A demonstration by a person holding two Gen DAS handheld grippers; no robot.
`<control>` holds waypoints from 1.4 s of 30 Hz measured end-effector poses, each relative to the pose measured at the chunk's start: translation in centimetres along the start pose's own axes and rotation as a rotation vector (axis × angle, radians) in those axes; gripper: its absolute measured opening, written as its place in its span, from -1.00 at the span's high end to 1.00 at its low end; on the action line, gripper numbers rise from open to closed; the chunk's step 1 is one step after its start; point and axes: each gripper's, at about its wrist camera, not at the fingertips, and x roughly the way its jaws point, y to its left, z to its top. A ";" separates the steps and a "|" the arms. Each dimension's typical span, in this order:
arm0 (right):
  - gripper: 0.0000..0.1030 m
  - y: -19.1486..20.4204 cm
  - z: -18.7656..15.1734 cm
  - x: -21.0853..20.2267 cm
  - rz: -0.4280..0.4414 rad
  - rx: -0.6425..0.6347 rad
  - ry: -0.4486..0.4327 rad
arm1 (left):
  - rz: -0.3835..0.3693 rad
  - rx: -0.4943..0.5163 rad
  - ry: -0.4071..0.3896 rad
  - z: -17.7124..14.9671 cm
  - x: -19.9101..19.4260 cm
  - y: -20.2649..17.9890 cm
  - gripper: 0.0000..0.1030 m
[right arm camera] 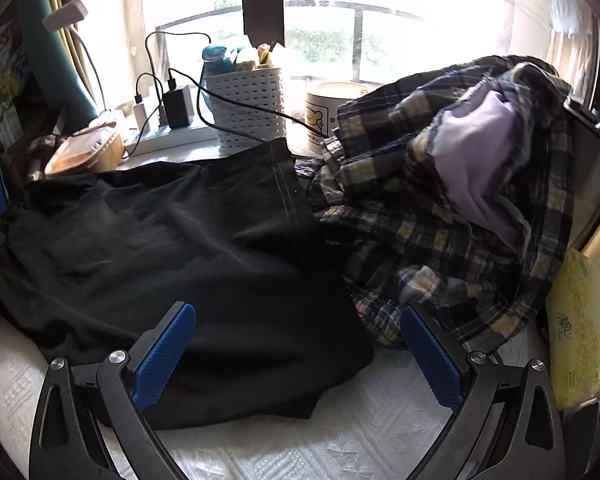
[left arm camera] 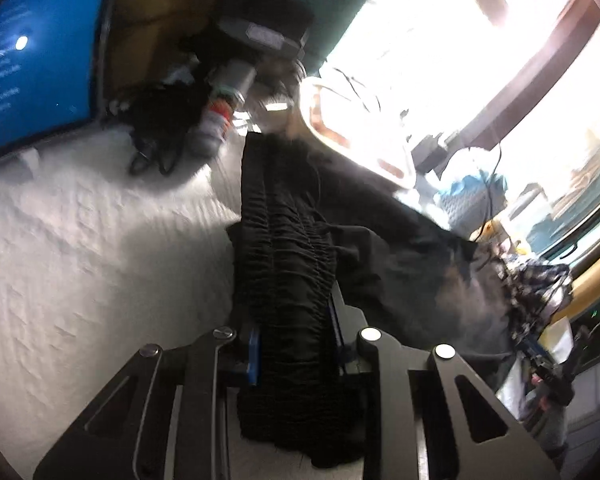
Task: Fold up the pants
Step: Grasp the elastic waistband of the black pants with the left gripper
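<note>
Left gripper point(left arm camera: 296, 344): we are pinching the gathered elastic waistband point(left arm camera: 284, 248) of the black pants point(right arm camera: 172, 248) between the pads, with the fabric bunching up through the jaws.
Right gripper point(right arm camera: 296, 360): we are holding it spread wide and gripping nothing, hovering over the near edge of the pants.
Pants: they are lying loosely across the white textured bedcover point(right arm camera: 340, 432), rumpled, with a stitched hem point(right arm camera: 286, 188) showing at the far side near the white basket point(right arm camera: 250, 108).
Neighbours: a plaid garment point(right arm camera: 440, 216) is piling up just right of the pants and touching them.
Progress: we are judging this early; the legs are not yet lying squared or stacked.
Left to do: we are still needing to smooth, align and fold.
</note>
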 end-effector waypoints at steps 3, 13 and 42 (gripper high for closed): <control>-1.00 -0.2 -0.1 -0.3 0.013 0.013 0.003 | -0.003 -0.018 -0.006 0.2 -1.0 1.0 0.53; -1.00 2.9 -0.7 -0.6 0.047 -0.016 0.016 | -0.048 -0.069 0.135 -1.9 1.7 3.0 0.31; -1.00 4.1 -0.2 -0.4 0.061 -0.037 -0.011 | -0.042 -0.018 0.109 -2.1 4.3 -0.1 0.46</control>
